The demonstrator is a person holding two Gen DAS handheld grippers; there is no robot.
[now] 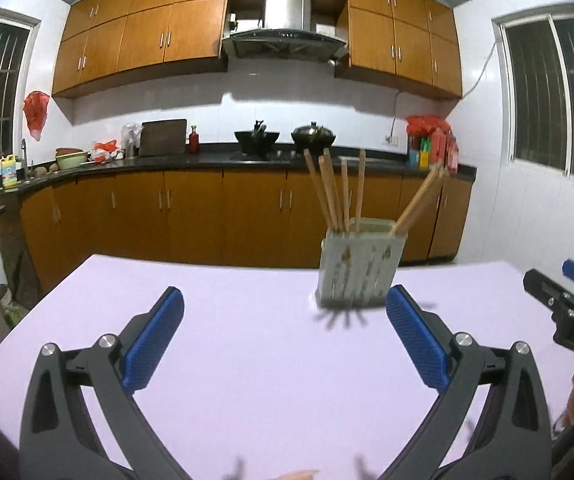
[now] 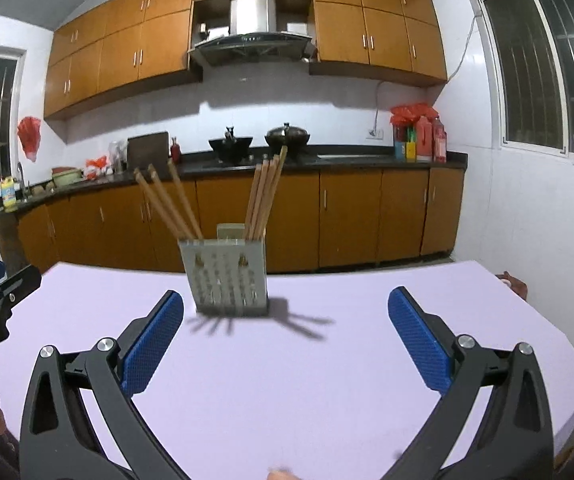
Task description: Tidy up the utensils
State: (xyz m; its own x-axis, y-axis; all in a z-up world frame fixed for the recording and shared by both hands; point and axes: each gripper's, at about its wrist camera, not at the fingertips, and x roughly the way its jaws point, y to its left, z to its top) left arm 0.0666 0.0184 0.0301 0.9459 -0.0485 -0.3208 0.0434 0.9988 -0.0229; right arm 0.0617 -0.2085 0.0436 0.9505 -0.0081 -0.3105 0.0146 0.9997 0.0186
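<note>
Blue-padded jaws of the left gripper (image 1: 285,332) and the right gripper (image 2: 285,334) both stand wide open with nothing between them, above the lilac counter (image 1: 247,360). Ahead of them on that counter stands a grey perforated holder (image 2: 227,278), upright, with wooden chopsticks (image 2: 261,200) leaning out of it.

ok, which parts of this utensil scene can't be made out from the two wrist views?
- Chopsticks: lower ends hidden inside the holder, both views; motion blur prevents a firm count.
- Right gripper: cut off by the left view's right edge.
- Table: near edge hidden behind gripper frames.
</note>
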